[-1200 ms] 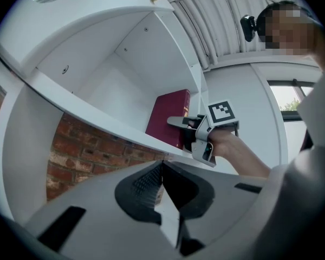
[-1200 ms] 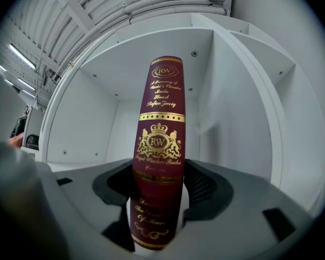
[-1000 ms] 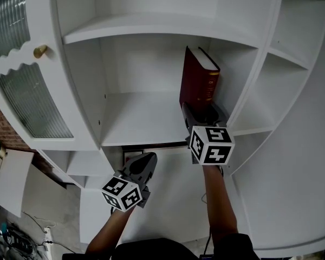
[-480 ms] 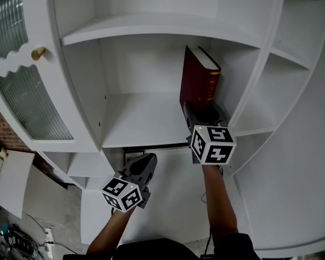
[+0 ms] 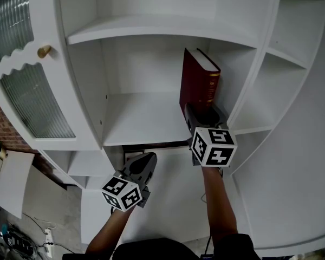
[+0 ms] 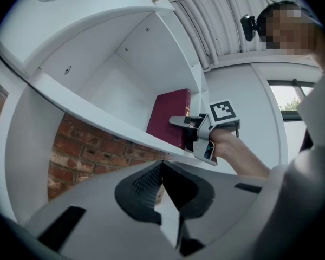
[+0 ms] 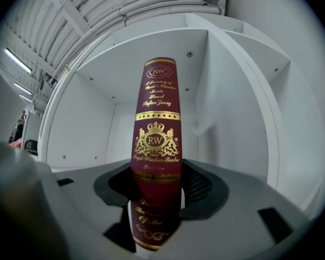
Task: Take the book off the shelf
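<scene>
Right claw [image 5: 201, 114]: closing, jaws either side of the lower spine of the book [image 7: 156, 140], with a sliver of gap at the 3 o'clock pad, so not yet biting. Left claw [image 5: 143, 166]: clenched on nothing, hanging at 7 o'clock of the right one, below the shelf board [image 5: 141, 121] and apart from it.

Straight out at 12 o'clock from the right claw: 1 maroon hardback with gilt lettering, upright on the board, at the 3 o'clock end of the compartment, just beside the side wall [image 5: 235, 75]. Cannot tell whether touching it.

Likely stiff and fairly heavy for 1 claw: thick page block, hard boards, smooth cover, probably a little slippery. Best taken across the spine low down, deep enough to catch both covers rather than the spine edge alone. Worth squeezing firmly, then drawing straight back toward 6 o'clock. Expect tipping once past the board's front edge, so ready the left claw underneath.
</scene>
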`<state>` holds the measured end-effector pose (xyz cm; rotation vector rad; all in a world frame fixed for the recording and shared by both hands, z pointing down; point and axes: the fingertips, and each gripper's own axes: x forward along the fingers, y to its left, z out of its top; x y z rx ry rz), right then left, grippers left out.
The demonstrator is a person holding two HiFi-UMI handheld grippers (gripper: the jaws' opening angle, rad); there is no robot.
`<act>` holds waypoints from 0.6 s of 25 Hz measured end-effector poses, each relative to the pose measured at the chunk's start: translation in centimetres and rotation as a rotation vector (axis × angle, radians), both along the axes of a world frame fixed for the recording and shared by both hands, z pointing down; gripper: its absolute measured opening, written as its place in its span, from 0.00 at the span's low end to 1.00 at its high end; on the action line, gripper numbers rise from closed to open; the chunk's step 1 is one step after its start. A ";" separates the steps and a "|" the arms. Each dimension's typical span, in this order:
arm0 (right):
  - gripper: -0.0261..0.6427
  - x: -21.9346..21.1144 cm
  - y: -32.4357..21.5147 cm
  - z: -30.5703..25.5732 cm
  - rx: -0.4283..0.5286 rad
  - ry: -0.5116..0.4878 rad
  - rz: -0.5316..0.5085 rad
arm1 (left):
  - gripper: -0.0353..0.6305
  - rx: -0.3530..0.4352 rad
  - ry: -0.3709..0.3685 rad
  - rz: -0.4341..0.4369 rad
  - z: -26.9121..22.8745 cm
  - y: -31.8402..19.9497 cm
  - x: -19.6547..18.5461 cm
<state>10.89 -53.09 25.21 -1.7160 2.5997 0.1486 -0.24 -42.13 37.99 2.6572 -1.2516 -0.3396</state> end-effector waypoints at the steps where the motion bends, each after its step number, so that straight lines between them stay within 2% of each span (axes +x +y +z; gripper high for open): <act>1: 0.39 0.0 0.2 0.0 0.000 -0.003 0.000 | 0.08 0.001 0.000 0.002 0.0 0.1 0.0; 15: 0.39 0.1 3.7 -0.1 0.009 -0.030 0.017 | 0.08 0.018 0.005 0.041 -0.8 2.3 0.0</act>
